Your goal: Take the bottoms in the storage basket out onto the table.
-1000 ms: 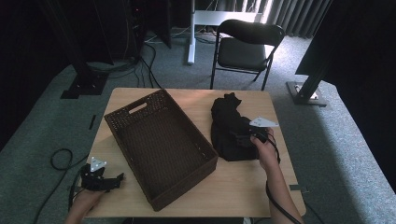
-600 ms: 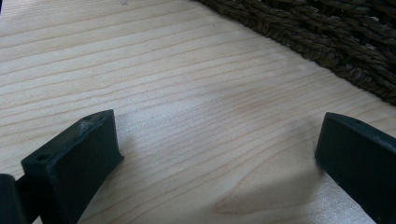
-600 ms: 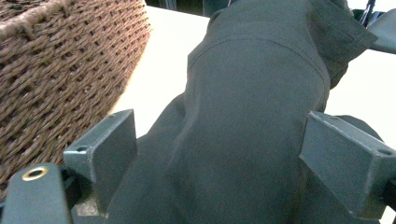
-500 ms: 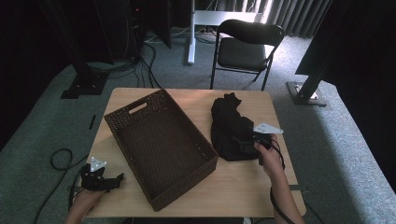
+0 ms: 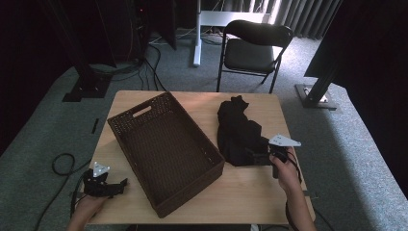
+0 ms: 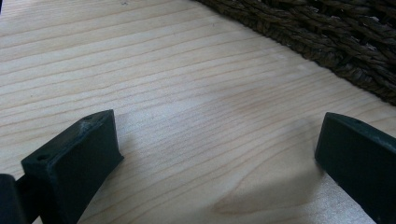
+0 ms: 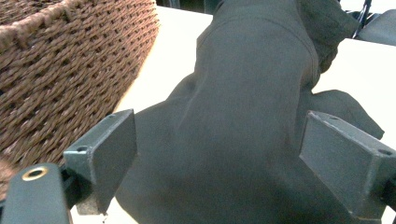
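A crumpled black garment (image 5: 238,132) lies on the right half of the wooden table (image 5: 240,192). In the right gripper view the garment (image 7: 243,121) spreads between the two wide-apart jaws. My right gripper (image 5: 262,155) is open at the cloth's near right edge, jaws either side of a fold. A dark woven basket (image 5: 163,144) stands at the table's left centre; its wall (image 7: 60,60) is just left of the garment. My left gripper (image 5: 120,185) rests open at the near left corner, over bare wood (image 6: 187,116), close to the basket wall (image 6: 327,42).
A black folding chair (image 5: 252,50) stands behind the table. Cables (image 5: 62,166) lie on the grey carpet at left, and dark stand bases (image 5: 315,96) sit at both far sides. Bare wood stretches along the table's near edge.
My right gripper has slid a little to the right and nearer along the garment's edge. The left gripper has stayed in place.
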Tool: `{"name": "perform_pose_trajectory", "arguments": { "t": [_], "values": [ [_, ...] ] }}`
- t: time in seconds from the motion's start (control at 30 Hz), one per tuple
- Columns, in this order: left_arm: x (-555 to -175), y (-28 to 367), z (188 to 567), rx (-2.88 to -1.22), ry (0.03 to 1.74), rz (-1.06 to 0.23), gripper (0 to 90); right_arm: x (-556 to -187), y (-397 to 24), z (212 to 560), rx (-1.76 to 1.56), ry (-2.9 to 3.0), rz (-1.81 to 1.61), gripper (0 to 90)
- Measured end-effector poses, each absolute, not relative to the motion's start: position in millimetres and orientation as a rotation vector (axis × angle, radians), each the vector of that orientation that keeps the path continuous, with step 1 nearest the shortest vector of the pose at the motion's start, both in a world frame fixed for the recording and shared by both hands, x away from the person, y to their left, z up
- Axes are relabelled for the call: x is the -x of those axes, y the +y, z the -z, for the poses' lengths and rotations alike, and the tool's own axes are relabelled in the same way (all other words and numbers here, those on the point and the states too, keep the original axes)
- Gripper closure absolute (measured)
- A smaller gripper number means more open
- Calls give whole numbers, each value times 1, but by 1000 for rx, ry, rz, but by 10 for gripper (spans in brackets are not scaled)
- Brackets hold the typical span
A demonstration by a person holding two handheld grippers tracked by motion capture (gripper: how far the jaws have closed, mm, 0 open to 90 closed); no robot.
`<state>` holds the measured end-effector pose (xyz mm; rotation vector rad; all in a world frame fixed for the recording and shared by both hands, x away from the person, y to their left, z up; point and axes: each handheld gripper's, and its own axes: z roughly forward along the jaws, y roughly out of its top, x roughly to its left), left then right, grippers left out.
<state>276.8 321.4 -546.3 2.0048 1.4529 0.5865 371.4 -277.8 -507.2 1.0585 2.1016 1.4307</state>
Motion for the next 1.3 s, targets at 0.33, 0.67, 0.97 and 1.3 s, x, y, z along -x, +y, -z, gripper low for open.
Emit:
{"name": "perform_pose_trajectory", "arguments": {
  "t": [0.33, 0.67, 0.97, 1.3],
  "values": [
    [-277, 321, 546, -2005, 1453, -586, 0, -350, -289, 516, -1028, 2150, -1459, 111],
    [-277, 321, 546, -2005, 1453, -586, 0, -331, -294, 529, -1011, 2195, -1463, 111],
    [-277, 321, 546, -2005, 1453, -586, 0, -318, -300, 535, -976, 2249, -1436, 110],
    [-277, 321, 546, -2005, 1453, -586, 0, -301, -307, 541, -976, 2311, -1392, 110]
  ]
}}
